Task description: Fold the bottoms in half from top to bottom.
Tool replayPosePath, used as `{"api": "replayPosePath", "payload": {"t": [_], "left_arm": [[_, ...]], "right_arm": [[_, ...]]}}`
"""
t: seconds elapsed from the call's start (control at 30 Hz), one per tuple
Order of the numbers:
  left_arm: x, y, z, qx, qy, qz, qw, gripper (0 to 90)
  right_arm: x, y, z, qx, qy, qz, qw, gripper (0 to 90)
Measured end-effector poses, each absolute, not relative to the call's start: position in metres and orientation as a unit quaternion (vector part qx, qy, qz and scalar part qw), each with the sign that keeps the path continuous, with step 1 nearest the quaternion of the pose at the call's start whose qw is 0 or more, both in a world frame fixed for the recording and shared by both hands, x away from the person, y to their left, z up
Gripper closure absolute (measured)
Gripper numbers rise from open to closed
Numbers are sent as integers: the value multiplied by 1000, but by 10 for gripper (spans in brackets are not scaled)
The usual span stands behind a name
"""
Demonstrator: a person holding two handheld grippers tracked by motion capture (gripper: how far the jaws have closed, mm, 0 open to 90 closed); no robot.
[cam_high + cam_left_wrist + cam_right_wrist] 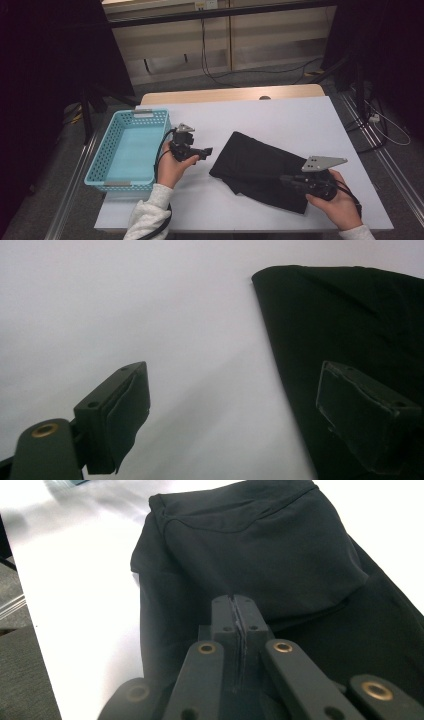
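Right gripper sits low at the near right of the tabletop, held in the person's right hand, grey 3-cornered plate on top. Its 2 fingers are pressed together, no gap visible in the right gripper view; they lie over the near edge of the black cloth. Cannot tell whether any fabric is pinched between them. In the right gripper view the black cloth spreads ahead of the fingers, folded, with a seam line across its far part and white tabletop to its left.

Left gripper is held in the left hand, white sleeve coming in from the bottom edge. It points right toward the cloth's left corner and is just beside it, not touching as far as the high view shows. Left gripper view: 2 fingers spread wide apart, nothing between them; 1 is over bare tabletop, the other over the black cloth, whose edge runs between them.

The cloth lies mid-right on the tabletop, set diagonally, between the 2 grippers.

A blue basket stands at the left edge of the tabletop, just left of the left hand, apart from the cloth.

Beyond the far tabletop edge: floor with black cables.
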State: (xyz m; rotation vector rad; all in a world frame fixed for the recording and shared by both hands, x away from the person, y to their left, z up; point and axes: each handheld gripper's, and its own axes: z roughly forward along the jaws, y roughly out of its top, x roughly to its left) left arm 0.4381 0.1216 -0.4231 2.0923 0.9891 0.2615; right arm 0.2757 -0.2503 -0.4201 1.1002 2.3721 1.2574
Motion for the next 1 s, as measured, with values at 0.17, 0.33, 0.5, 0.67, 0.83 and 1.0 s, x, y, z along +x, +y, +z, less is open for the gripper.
{"api": "replayPosePath", "payload": {"t": [0.17,0.33,0.5,0.67,0.83,1.0], "left_arm": [[438,122,-423,825,391,102,395,137],[438,122,-423,825,391,100,394,137],[438,122,-423,825,391,102,395,137],[438,121,-423,825,391,101,394,137],[438,122,-423,827,390,100,393,137],[438,122,-423,828,389,99,392,137]], "right_arm": [[274,-252,-420,378,811,430,121,897],[272,-254,-419,378,810,431,122,897],[270,-256,-419,380,809,432,123,897],[268,-259,-419,382,808,432,124,897],[267,-262,-419,385,806,432,122,897],[266,-264,-420,388,804,435,121,897]]}}
